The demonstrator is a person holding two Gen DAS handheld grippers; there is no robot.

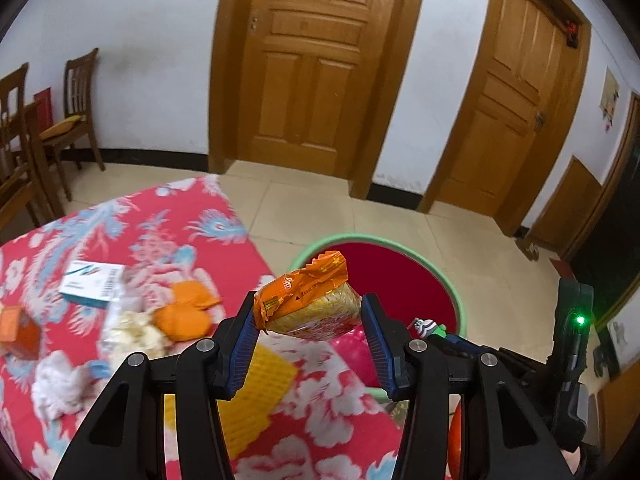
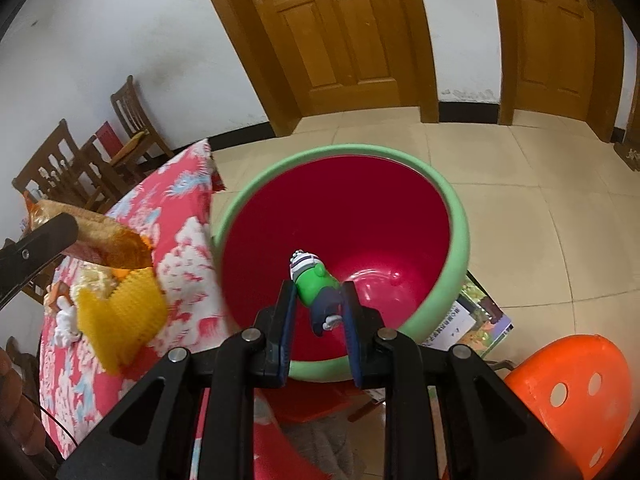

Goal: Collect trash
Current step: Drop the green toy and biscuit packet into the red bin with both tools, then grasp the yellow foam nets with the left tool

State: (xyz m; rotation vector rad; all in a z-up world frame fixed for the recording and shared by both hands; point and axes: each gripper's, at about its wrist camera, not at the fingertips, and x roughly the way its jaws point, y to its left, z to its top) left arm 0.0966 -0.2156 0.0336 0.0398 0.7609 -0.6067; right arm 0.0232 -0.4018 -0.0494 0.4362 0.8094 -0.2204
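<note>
Blue pads of the left gripper (image 1: 308, 322) are clamping a snack packet (image 1: 308, 304) across its short width, its long axis tilting up and away so the crimped orange end is pointing toward the green-rimmed red bin (image 1: 400, 240) beyond. Farther right, the right gripper (image 2: 318, 304) is squeezing a small green toy figure (image 2: 314, 284), its long axis running along the fingers with the striped head pointing forward into the bin (image 2: 456, 216); its feet are sitting between the pads. Left of the bin, a table under a red floral cloth (image 1: 168, 224) is carrying crumpled tissue (image 1: 60, 384), what are probably orange peels (image 1: 184, 316), a small box (image 1: 92, 282) and a yellow ridged sheet (image 2: 120, 312). Wooden doors (image 1: 312, 64) and chairs (image 1: 78, 108) are lining the white walls above a pale tiled floor (image 1: 320, 208).
</note>
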